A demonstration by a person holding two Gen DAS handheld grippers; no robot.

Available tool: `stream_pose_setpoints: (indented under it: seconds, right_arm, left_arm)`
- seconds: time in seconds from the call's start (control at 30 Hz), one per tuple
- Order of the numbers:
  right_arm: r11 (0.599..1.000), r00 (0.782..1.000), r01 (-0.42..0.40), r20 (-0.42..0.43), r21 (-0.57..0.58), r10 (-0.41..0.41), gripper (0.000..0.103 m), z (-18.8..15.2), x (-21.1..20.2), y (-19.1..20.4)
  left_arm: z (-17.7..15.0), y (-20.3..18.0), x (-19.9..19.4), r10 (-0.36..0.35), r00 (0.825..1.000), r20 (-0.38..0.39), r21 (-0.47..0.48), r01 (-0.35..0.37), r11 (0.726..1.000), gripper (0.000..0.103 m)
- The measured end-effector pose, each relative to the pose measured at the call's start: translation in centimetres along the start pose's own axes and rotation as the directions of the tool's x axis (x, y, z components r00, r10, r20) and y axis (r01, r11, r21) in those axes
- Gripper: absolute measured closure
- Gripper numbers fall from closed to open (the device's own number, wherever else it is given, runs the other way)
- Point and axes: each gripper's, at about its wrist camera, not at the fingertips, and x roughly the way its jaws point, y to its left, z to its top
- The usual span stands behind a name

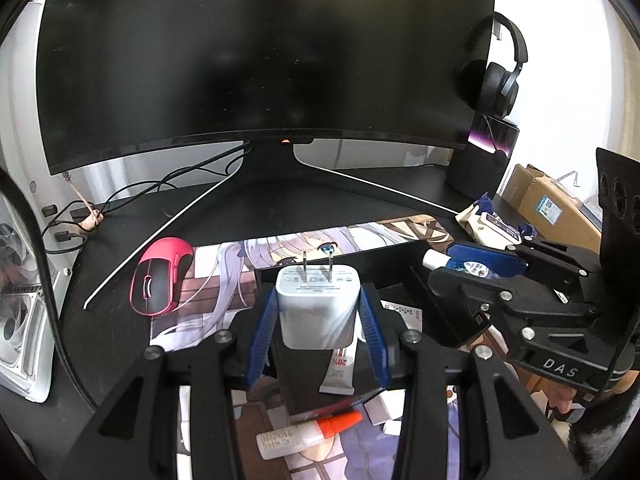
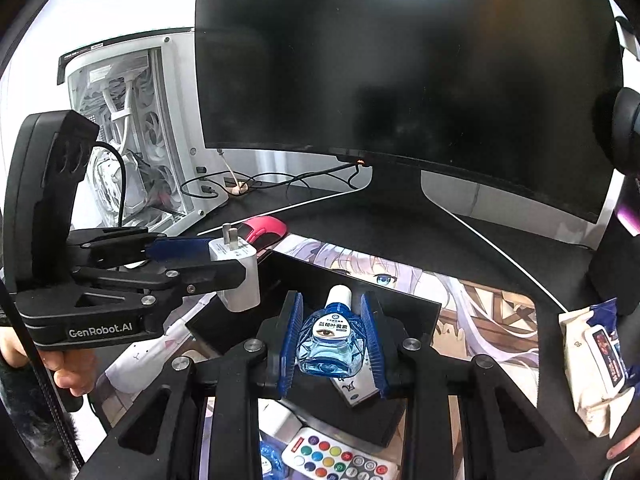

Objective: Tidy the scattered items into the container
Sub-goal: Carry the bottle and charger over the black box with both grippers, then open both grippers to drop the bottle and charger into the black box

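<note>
My left gripper (image 1: 318, 312) is shut on a white wall charger (image 1: 318, 304), prongs up, held above the black tray (image 1: 460, 320); it also shows in the right wrist view (image 2: 240, 276). My right gripper (image 2: 332, 340) is shut on a blue eye-drop bottle (image 2: 332, 340) with a white cap, held over the black tray (image 2: 420, 312); the same bottle shows in the left wrist view (image 1: 468, 266). In the tray lie a white tube (image 1: 340, 368) and a flat box (image 2: 352, 392). A glue bottle with an orange cap (image 1: 308, 432) and a white remote with coloured buttons (image 2: 340, 460) lie on the mat.
A pink and black mouse (image 1: 160, 276) sits on the printed desk mat (image 2: 480, 300). A large dark monitor (image 1: 260, 60) stands behind. A white PC case (image 2: 132, 128) is at left, a wet-wipes pack (image 2: 596, 356) at right, headphones (image 1: 500, 80) hang right.
</note>
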Motion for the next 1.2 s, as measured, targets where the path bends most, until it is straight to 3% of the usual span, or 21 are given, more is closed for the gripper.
stream_pose_setpoints:
  seconds: [0.83, 0.93, 1.0, 1.07, 1.2]
  right_arm:
    - [1.0, 0.998, -0.015, -0.062, -0.01, 0.015, 0.073, -0.5, 3.2, -0.7]
    - [1.0, 0.998, -0.011, -0.056, 0.002, 0.011, 0.054, -0.4, 2.8, -0.9]
    - [1.0, 0.999, 0.018, -0.044, 0.011, -0.017, 0.023, -0.3, 2.3, -1.1]
    - [0.999, 0.999, 0.031, -0.023, 0.012, -0.03, 0.008, -0.3, 1.7, -1.2]
    - [0.998, 0.998, 0.062, 0.0, -0.009, -0.062, 0.0, -0.4, 0.8, -1.2]
  left_arm:
    - [0.5, -0.5, 2.6, -0.009, 0.999, -0.047, -0.004, 0.009, 1.0, 0.062]
    - [0.5, -0.5, 2.5, -0.005, 0.999, -0.045, -0.004, 0.005, 1.0, 0.062]
    - [0.5, -0.5, 2.4, -0.001, 0.999, -0.043, -0.005, 0.001, 1.0, 0.062]
    - [0.5, -0.5, 2.3, -0.001, 0.999, -0.04, -0.005, 0.0, 1.0, 0.062]
    - [0.5, -0.5, 2.3, 0.0, 0.999, -0.041, -0.005, -0.001, 1.0, 0.062]
